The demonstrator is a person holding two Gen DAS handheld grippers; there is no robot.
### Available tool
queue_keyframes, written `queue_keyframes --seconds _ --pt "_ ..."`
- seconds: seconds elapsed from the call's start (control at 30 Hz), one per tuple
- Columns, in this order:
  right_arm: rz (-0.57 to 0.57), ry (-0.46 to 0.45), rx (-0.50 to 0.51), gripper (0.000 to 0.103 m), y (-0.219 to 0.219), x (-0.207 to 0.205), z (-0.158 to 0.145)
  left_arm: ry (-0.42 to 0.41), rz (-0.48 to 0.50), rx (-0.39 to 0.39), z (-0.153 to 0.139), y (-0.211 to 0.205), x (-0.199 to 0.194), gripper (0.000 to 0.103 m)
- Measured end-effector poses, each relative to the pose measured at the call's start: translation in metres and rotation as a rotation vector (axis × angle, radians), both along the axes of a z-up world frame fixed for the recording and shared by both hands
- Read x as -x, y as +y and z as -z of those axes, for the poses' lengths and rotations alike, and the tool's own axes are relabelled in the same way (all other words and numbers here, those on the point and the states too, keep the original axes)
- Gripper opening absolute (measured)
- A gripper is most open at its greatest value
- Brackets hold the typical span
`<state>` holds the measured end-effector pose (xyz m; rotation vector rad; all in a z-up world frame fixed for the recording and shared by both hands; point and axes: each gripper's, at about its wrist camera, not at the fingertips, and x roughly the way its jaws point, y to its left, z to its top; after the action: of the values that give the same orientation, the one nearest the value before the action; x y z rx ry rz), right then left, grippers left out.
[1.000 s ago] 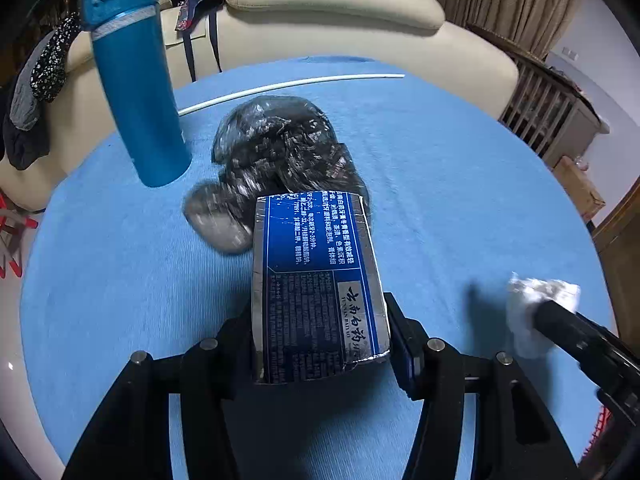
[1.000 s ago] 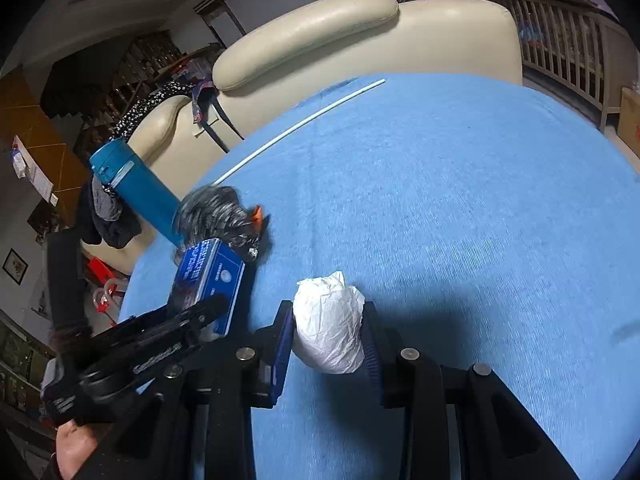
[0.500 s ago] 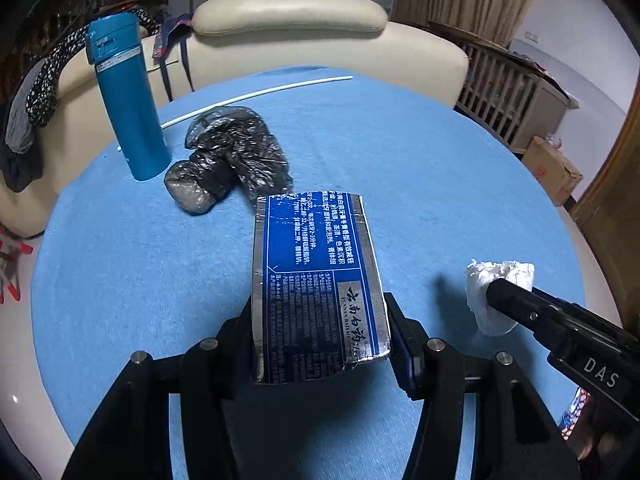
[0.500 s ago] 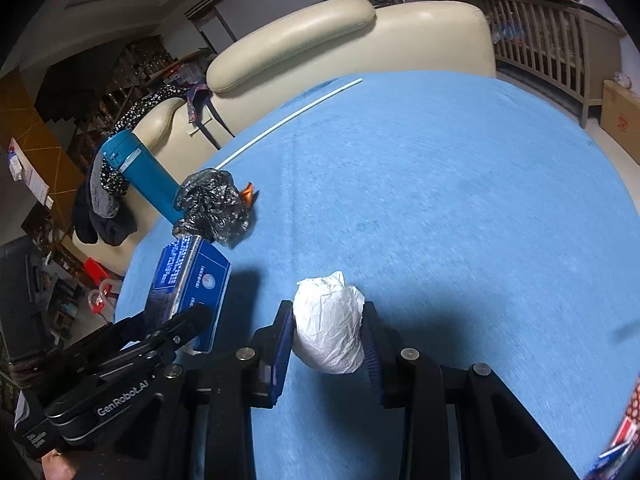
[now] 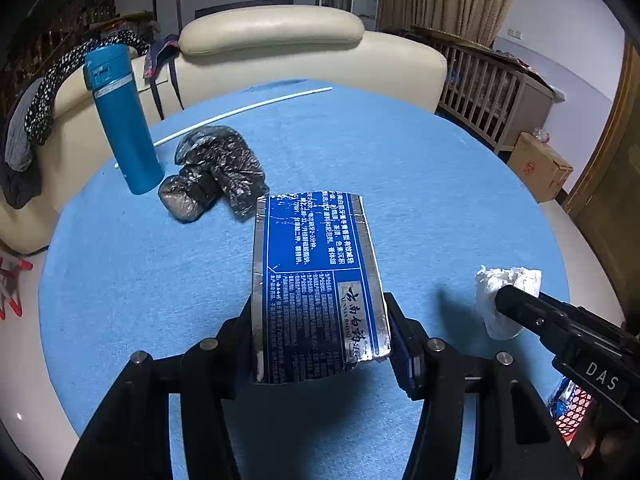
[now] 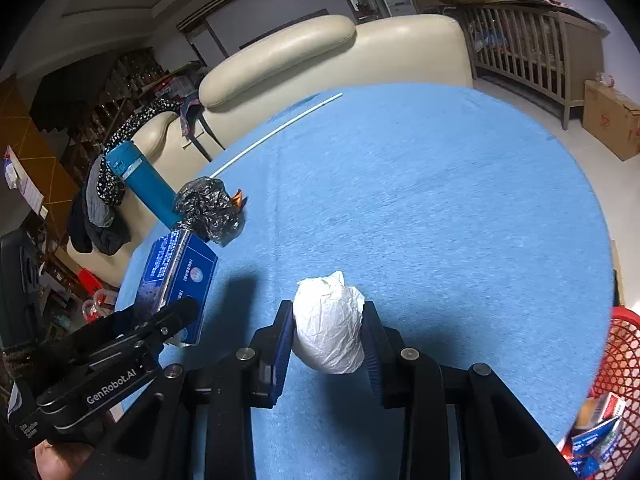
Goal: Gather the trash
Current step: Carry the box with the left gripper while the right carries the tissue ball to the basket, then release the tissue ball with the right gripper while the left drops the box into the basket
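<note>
My left gripper point(image 5: 320, 344) clamps blue box point(image 5: 316, 288), its underside hidden; right gripper point(image 6: 326, 340) clamps paper wad point(image 6: 328, 324). Red basket point(image 6: 618, 364) cut off. Black bag point(image 5: 216, 172) now farther away.

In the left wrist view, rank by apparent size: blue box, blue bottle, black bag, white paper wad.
1. blue box, though nearest the camera
2. black bag and blue bottle, too alike to rank
3. white paper wad

Blue-and-silver box point(image 5: 316, 280), white paper wad point(image 6: 328, 324), teal flask point(image 5: 122, 120), blue tablecloth point(image 5: 400, 168).
</note>
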<state>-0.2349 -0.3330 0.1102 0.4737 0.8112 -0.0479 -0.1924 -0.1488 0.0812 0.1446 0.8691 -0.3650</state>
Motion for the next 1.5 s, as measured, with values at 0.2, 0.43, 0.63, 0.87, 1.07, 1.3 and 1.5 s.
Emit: queue_keyframes --seconds 0.2,0.43,0.63,0.87,1.07,1.3,1.5 --pt "0.04 -0.012 0.01 0.035 -0.016 0.021 -0.006 -0.014 0.039 -0.004 -0.006 -0.015 0.009 0.058" --pt "0.121 -0.027 0.013 0.035 -0.044 0.052 -0.012 -0.03 0.108 -0.012 -0.01 -0.044 0.022 0.058" --pt "0.2 -0.028 0.018 0.035 -0.073 0.083 -0.014 -0.039 0.177 -0.025 -0.011 -0.072 0.035 0.058" --pt "0.295 -0.02 0.034 0.035 -0.106 0.122 -0.014 -0.041 0.255 -0.039 -0.01 -0.104 0.05 0.058" --pt "0.37 -0.008 0.032 0.035 -0.131 0.152 -0.01 -0.041 0.324 -0.052 -0.009 -0.132 0.067 0.058" --pt "0.431 -0.006 0.028 0.035 -0.152 0.179 -0.008 -0.045 0.396 -0.069 -0.008 -0.16 0.085 0.058" --pt "0.46 0.006 0.024 0.035 -0.163 0.193 -0.002 -0.044 0.442 -0.084 -0.006 -0.175 0.1 0.058"
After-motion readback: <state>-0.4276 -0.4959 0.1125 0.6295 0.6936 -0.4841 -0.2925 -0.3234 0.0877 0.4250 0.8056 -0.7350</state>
